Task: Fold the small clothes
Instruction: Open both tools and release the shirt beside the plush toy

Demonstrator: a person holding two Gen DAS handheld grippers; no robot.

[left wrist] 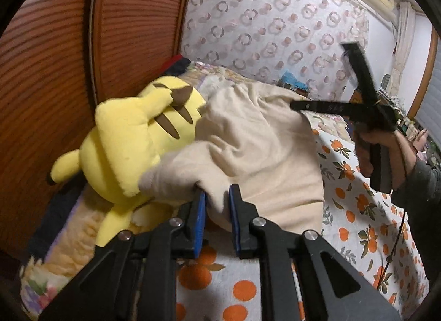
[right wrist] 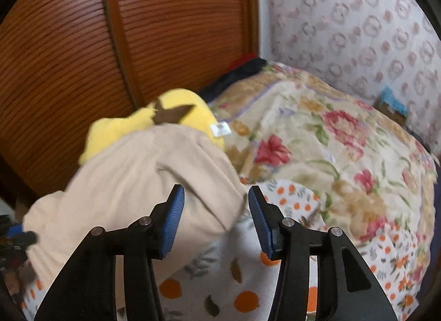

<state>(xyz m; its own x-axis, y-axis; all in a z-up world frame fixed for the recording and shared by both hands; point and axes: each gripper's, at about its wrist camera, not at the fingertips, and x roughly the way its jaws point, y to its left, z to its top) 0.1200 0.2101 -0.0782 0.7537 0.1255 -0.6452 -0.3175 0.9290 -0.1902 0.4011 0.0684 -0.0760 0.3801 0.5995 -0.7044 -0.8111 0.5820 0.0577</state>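
Note:
A cream garment (left wrist: 248,150) lies bunched on the orange-print bedsheet (left wrist: 366,227), draped partly over a yellow plush toy (left wrist: 129,139). My left gripper (left wrist: 217,197) has its blue pads around a fold of the garment's near edge, jaws narrow with cloth between them. My right gripper (right wrist: 216,197) is open and empty, held above the garment (right wrist: 132,177); in the left wrist view it (left wrist: 325,78) is raised at the right, fingers spread wide. The plush toy (right wrist: 176,117) peeks out behind the cloth.
A ribbed wooden headboard (left wrist: 69,59) stands behind the plush toy. A floral blanket (right wrist: 330,155) covers the far side of the bed. A patterned wall (left wrist: 275,17) is behind, with a small blue object (right wrist: 391,100) at its foot.

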